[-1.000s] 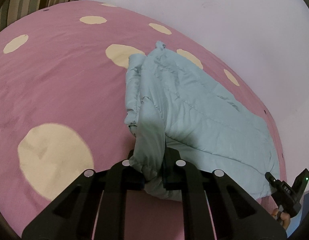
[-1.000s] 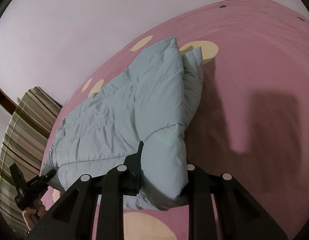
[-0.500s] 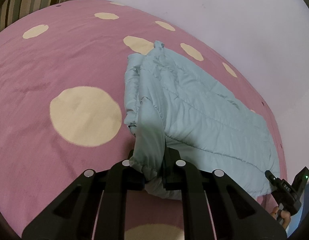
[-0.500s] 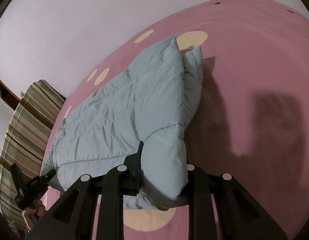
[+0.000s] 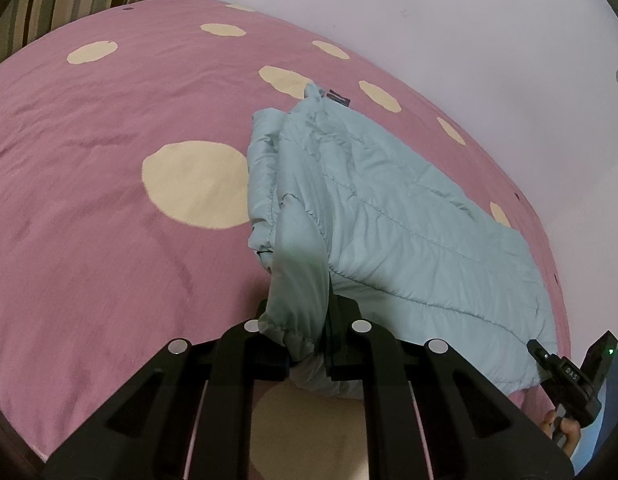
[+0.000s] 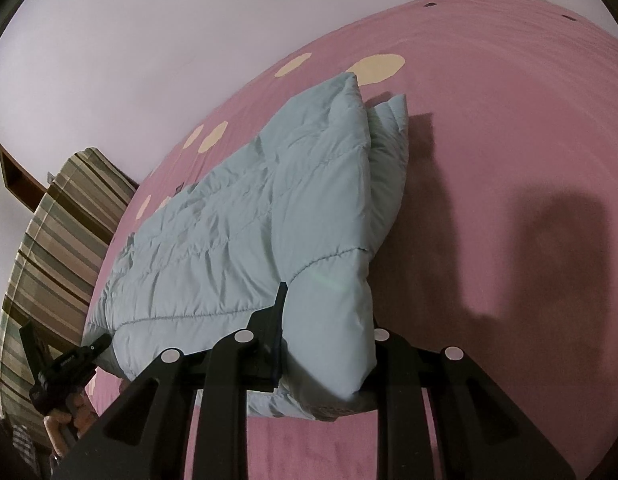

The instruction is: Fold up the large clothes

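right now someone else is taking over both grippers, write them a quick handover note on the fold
Left gripper: shut on a bunched corner of the pale blue quilted puffer jacket.
Right gripper: shut on the jacket's other near corner.
The jacket lies on the pink bedspread with cream dots, already doubled lengthwise into a long strip, its near edge lifted between the two grippers.
Left, probably: carry the held edge over to the far end, lay it down, release, smooth.

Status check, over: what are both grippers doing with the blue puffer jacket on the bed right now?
Left gripper jaws shut on jacket cuff end. Right gripper jaws shut on the other corner. Jacket folded lengthwise on pink spotted bedspread. Nothing in the way.
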The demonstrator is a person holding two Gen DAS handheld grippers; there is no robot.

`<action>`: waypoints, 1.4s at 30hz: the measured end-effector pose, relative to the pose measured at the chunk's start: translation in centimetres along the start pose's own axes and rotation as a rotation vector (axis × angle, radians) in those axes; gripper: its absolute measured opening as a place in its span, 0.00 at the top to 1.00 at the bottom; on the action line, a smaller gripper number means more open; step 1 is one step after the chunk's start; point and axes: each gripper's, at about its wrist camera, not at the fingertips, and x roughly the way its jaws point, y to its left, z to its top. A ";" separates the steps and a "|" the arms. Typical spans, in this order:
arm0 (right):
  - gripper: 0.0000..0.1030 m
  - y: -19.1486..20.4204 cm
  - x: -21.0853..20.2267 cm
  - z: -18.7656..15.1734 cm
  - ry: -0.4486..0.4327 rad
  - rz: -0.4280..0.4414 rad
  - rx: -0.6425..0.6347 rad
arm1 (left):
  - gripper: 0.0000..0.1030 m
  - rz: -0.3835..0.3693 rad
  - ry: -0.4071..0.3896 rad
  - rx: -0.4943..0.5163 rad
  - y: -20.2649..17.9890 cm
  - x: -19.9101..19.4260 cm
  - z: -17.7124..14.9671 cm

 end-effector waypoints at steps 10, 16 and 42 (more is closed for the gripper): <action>0.79 -0.2 -0.3 0.1 0.017 0.006 0.007 | 0.90 -0.014 0.010 -0.007 1.0 -2.1 -2.6; 0.76 -0.8 2.1 1.1 0.037 0.020 0.035 | 0.89 -0.008 0.031 -0.001 1.5 -1.1 -3.2; 0.47 -5.8 0.2 6.5 -0.100 -0.094 0.126 | 0.41 0.008 0.010 -0.004 6.3 -3.8 -1.6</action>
